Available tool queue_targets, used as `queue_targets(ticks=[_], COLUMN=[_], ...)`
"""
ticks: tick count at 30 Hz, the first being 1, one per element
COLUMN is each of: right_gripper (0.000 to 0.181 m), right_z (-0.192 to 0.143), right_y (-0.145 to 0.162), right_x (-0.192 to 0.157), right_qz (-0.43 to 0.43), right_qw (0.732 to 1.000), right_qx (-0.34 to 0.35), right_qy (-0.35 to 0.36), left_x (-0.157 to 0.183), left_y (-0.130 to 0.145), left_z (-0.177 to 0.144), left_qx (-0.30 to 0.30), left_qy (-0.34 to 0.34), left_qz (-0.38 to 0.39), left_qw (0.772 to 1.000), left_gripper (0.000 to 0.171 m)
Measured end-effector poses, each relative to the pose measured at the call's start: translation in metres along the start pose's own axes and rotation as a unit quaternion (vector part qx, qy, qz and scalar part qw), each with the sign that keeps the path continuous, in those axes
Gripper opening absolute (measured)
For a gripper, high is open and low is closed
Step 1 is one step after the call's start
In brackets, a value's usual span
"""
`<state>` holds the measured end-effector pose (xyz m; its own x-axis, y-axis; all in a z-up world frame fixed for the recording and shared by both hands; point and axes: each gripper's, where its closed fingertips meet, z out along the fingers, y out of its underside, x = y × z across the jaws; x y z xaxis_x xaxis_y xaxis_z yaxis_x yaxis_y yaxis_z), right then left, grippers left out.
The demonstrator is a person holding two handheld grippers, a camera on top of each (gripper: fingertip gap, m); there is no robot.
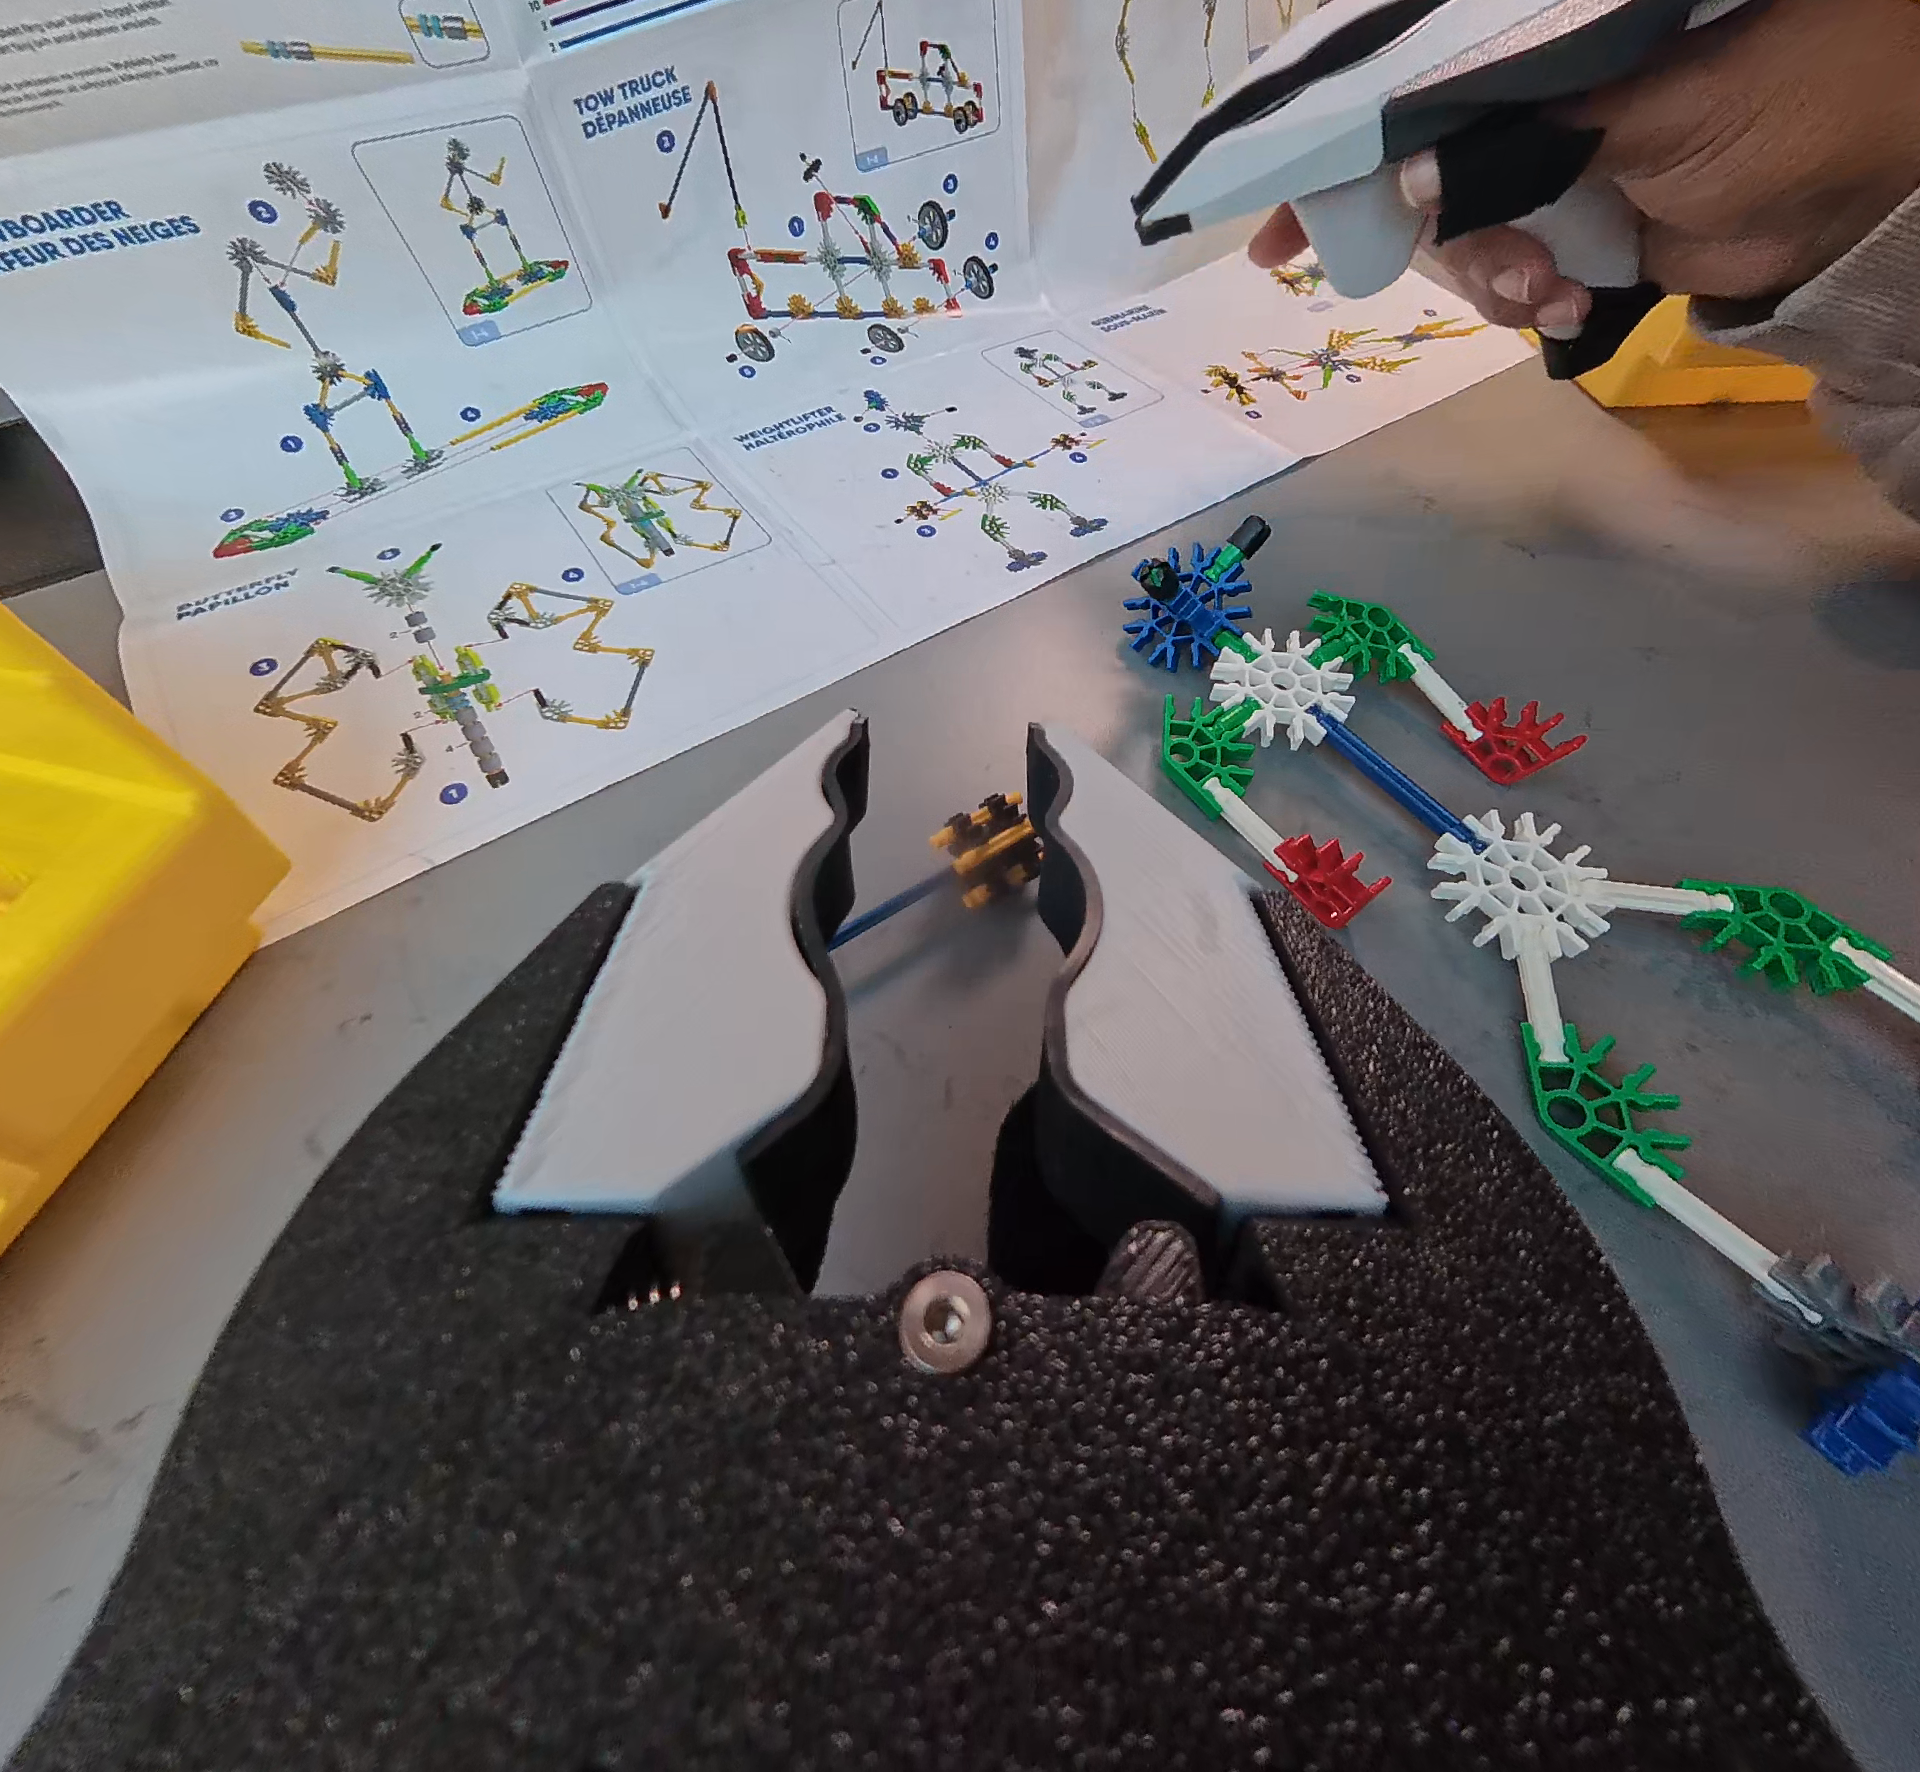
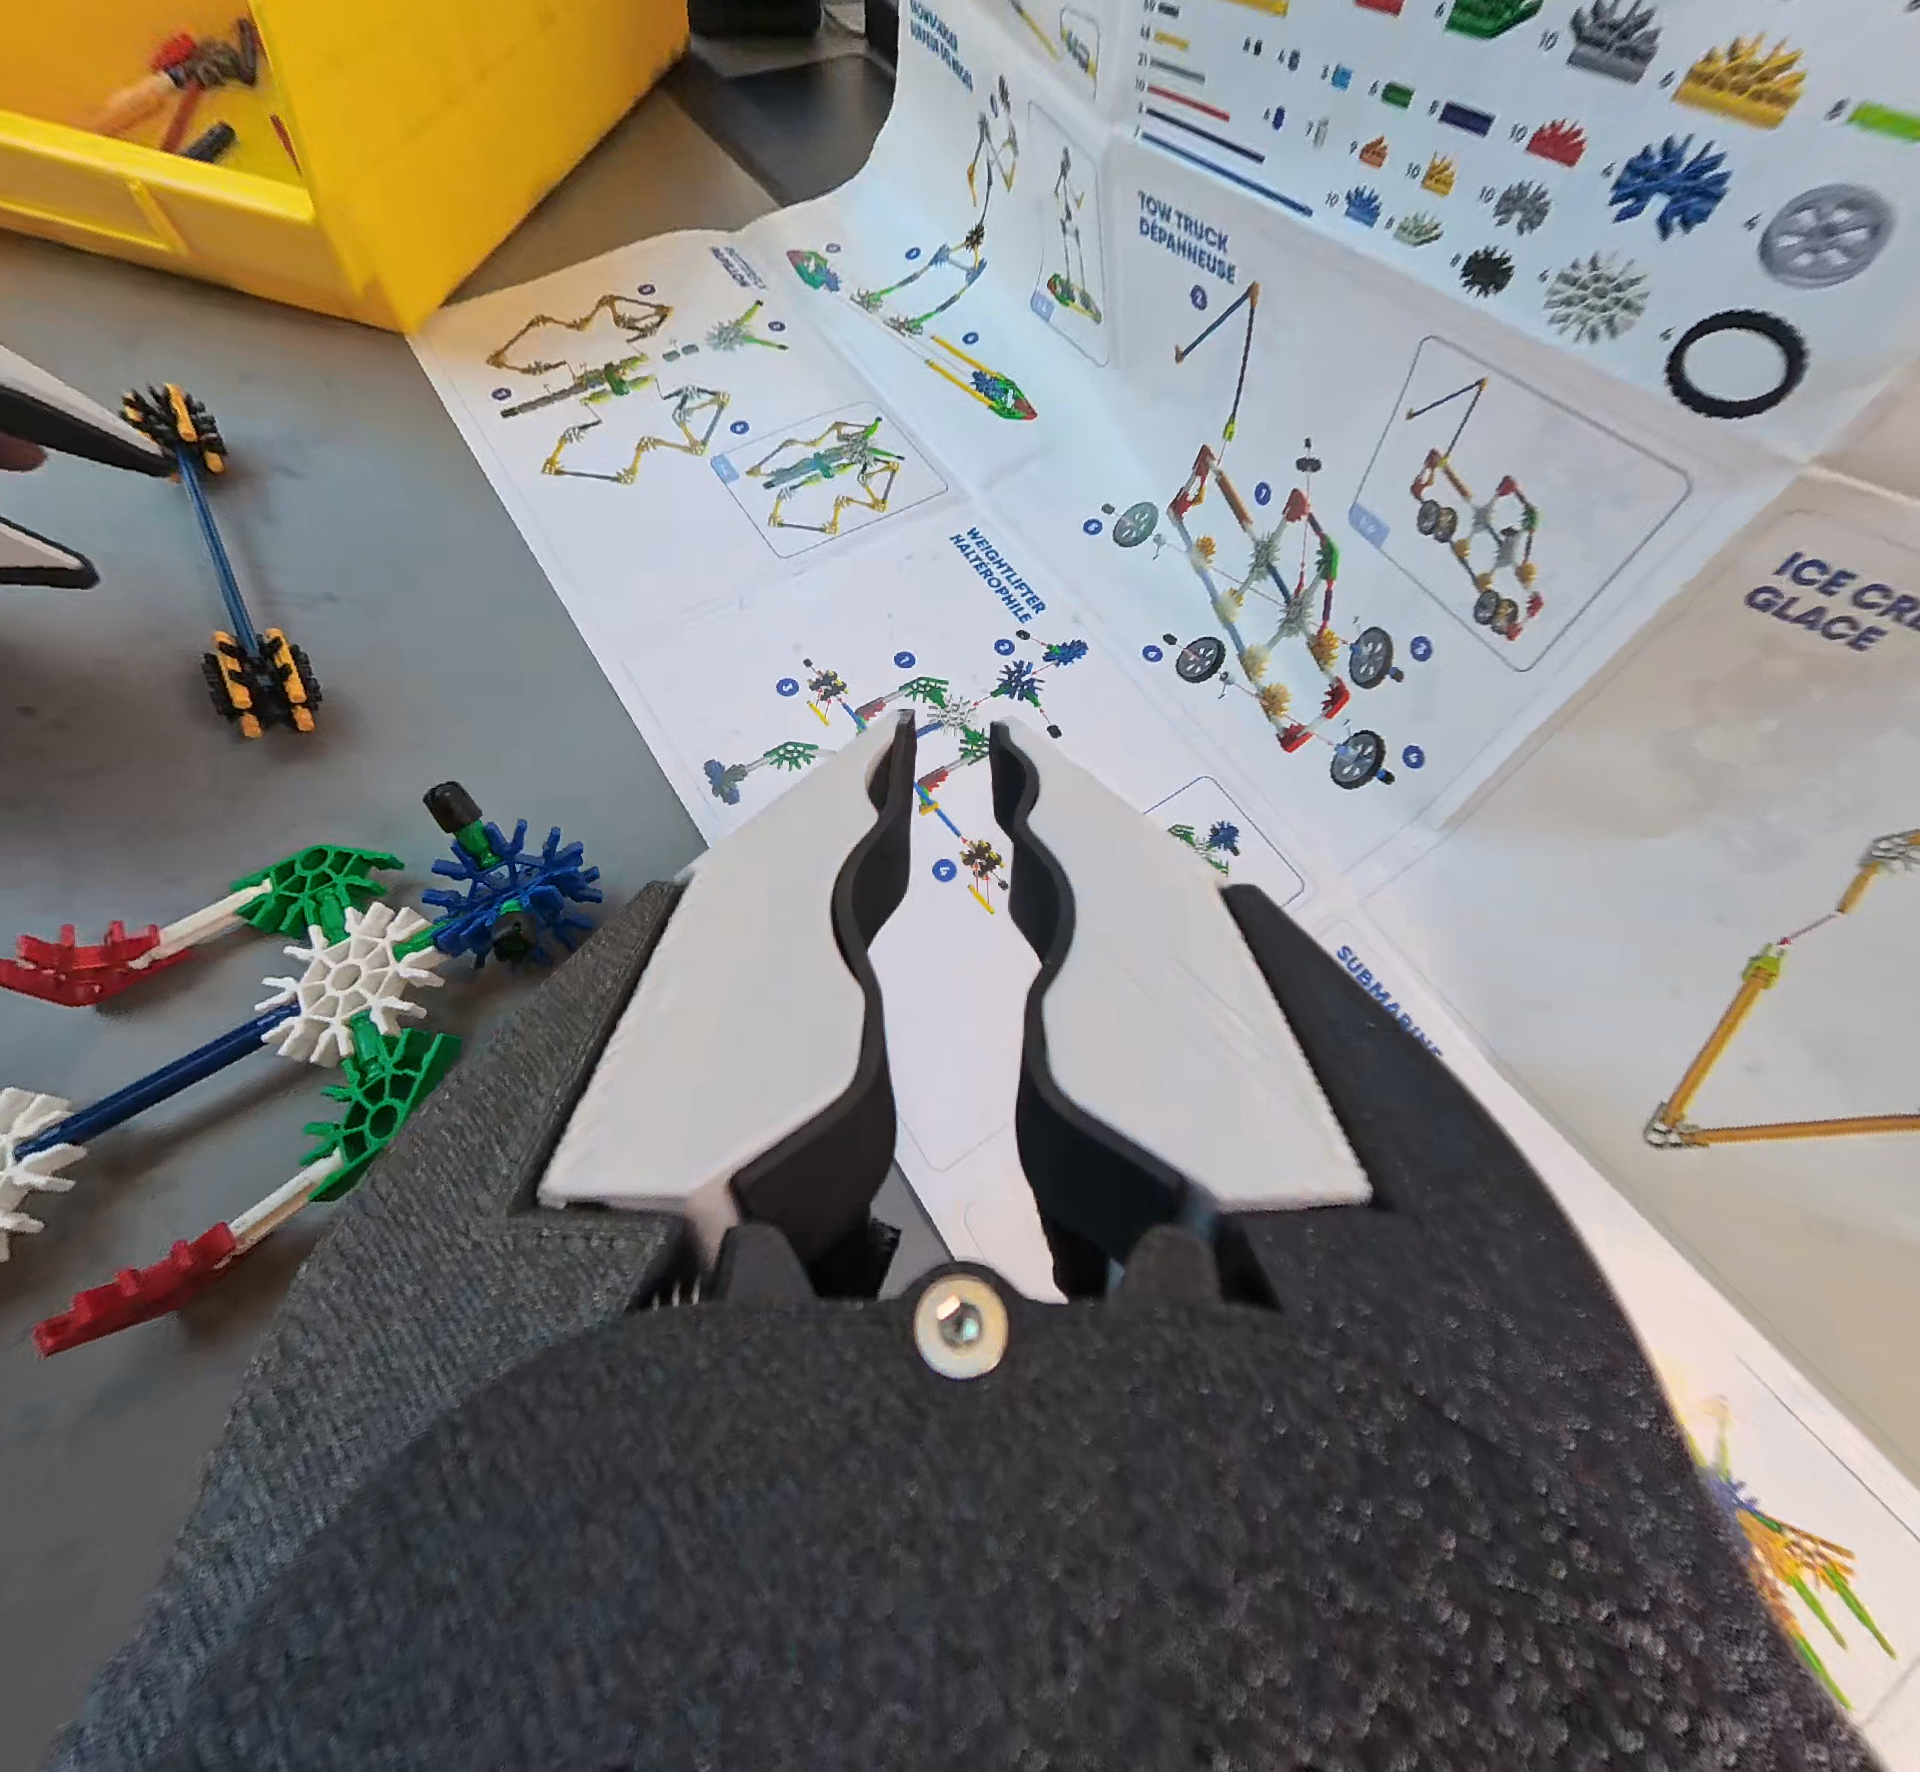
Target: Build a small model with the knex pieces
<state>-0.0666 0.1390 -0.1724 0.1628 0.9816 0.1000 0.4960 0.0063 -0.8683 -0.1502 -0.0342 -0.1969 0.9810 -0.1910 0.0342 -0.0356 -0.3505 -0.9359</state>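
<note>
**Where the left claw straddles the barbell piece**

While the left gripper (image 1: 945,735) stands released, jaws well apart and holding nothing, one end of a small barbell piece (image 1: 987,849) lies between its fingertips. This end is a yellow-and-black connector cluster, just beside the claw's right finger. Whether it touches the finger cannot be told. The thin blue rod (image 1: 883,912) runs back under the claw along the grey table (image 1: 1558,527) to a matching cluster (image 2: 260,673).

The piece looks like light, hard plastic. The rod is probably slim and slick enough to roll or pivot in a pinch. The knobbly clusters would likely seat better against the wavy pads, though a hard squeeze might pop a press-fit joint.

To the right of this claw lies a larger figure of white, green, red and blue connectors (image 1: 1288,688), apart from it. A yellow bin (image 1: 104,891) stands to its left.

The right gripper (image 2: 951,730), carried in a hand (image 1: 1714,164), is up off the table with only a narrow gap between its jaws. It is empty and sits over the unfolded instruction sheet (image 2: 1558,787), which lies ahead of both claws.
</note>
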Motion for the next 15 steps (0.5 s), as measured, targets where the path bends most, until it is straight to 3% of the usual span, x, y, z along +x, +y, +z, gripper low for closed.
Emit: queue_targets(ticks=[9, 15], right_gripper=[0.014, 0.014], right_z=[-0.033, -0.021], right_y=[-0.021, -0.003], right_x=[-0.014, -0.022], right_qz=[0.015, 0.040], right_qw=[0.998, 0.997], right_qx=[0.053, 0.048], right_qy=[0.038, 0.055], left_x=[-0.002, -0.002], left_y=[-0.002, -0.002], left_z=[-0.002, -0.003], left_qx=[0.004, 0.007], left_qy=[-0.001, 0.003], left_qz=[-0.005, -0.006], left_qw=[1.000, 1.000], left_gripper=[0.030, 0.030])
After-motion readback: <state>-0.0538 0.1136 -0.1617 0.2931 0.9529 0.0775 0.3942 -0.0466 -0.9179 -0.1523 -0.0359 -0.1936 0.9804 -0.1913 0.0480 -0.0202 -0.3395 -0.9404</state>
